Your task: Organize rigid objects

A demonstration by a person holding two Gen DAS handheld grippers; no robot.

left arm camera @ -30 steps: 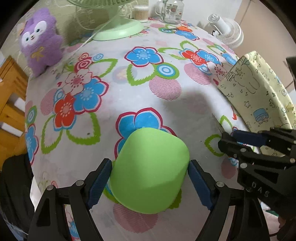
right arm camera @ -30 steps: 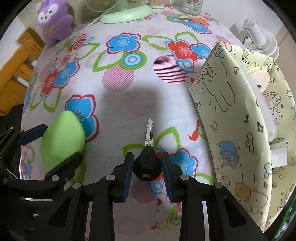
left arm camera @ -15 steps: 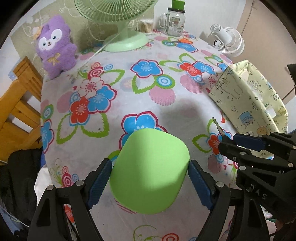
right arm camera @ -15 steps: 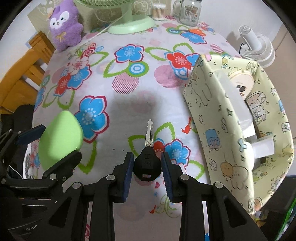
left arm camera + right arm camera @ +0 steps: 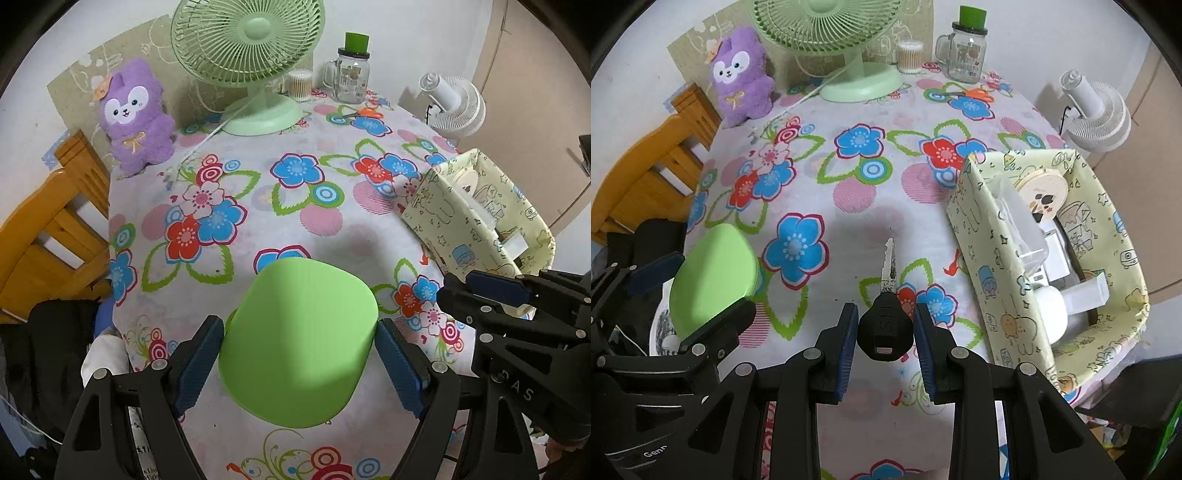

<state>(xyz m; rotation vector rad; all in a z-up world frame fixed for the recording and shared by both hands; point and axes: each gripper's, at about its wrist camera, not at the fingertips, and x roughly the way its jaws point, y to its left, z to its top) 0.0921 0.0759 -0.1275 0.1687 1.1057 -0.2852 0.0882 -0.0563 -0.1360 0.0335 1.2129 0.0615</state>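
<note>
A: Left wrist view: the left gripper (image 5: 299,360) clamps the green box (image 5: 301,341); the table (image 5: 258,229) has dropped away since a second ago.
B: Right gripper (image 5: 885,330) pinches the key (image 5: 886,314), likewise lifted. Next, probably, the bin (image 5: 993,280) beyond.

The right gripper (image 5: 885,334) is closed on the black head of a key (image 5: 885,326), whose metal blade points away toward the middle of the table (image 5: 886,170). Low on the left, the left gripper (image 5: 698,291) clamps a green bowl-shaped container (image 5: 711,278) between its blue pads, above the table's near left edge. A pale yellow patterned fabric bin (image 5: 990,258) stands at the table's right edge, holding a round tin, clear plastic and small white boxes. Along the far edge stand a purple plush toy (image 5: 742,77), a green desk fan (image 5: 846,48), a cotton swab tub (image 5: 910,55) and a glass jar mug (image 5: 966,51). A white fan (image 5: 1095,118) stands beyond the far right corner, and a wooden chair (image 5: 653,170) at the left edge.
</note>
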